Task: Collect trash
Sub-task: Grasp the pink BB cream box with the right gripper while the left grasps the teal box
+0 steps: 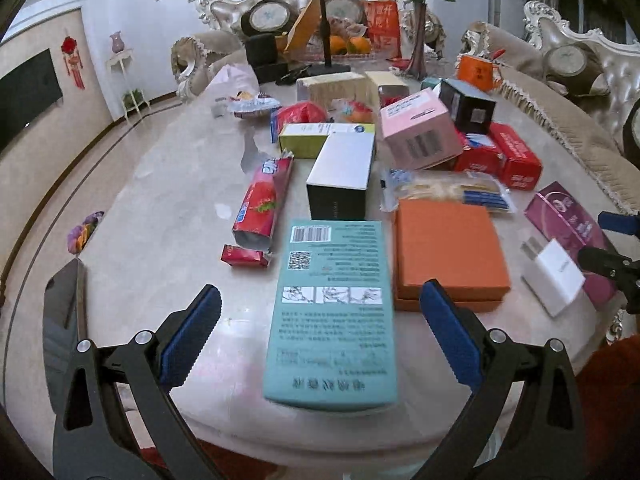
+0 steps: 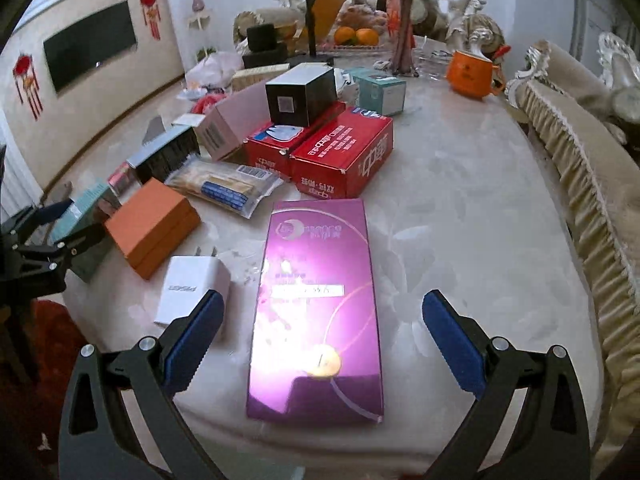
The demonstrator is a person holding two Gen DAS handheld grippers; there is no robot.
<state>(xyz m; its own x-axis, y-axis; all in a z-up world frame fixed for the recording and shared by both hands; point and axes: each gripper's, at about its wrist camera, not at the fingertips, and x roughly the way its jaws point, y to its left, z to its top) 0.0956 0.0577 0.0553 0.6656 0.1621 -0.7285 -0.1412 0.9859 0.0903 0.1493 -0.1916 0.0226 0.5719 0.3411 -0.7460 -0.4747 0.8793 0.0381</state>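
A teal box [image 1: 332, 312] lies flat at the near edge of the marble table [image 1: 160, 208], between the wide-apart blue pads of my open left gripper [image 1: 320, 320]; the pads stand clear of its sides. A shiny purple box [image 2: 316, 312] lies lengthwise between the fingers of my open right gripper [image 2: 324, 320], untouched. Beside it sits a white charger [image 2: 192, 288] and an orange box [image 2: 152, 224]. Further back lie a red snack wrapper [image 1: 262, 200], a biscuit packet [image 2: 224, 186], red cartons [image 2: 340, 152], a pink box [image 1: 420, 128] and several more boxes.
An orange mug [image 2: 470, 70], a vase with flowers [image 1: 420, 36], a fruit plate [image 2: 356, 36] and a black stand [image 1: 326, 16] occupy the far end. Ornate sofas [image 2: 580, 152] flank the right side. A dark phone-like slab [image 1: 64, 320] lies at the left table edge.
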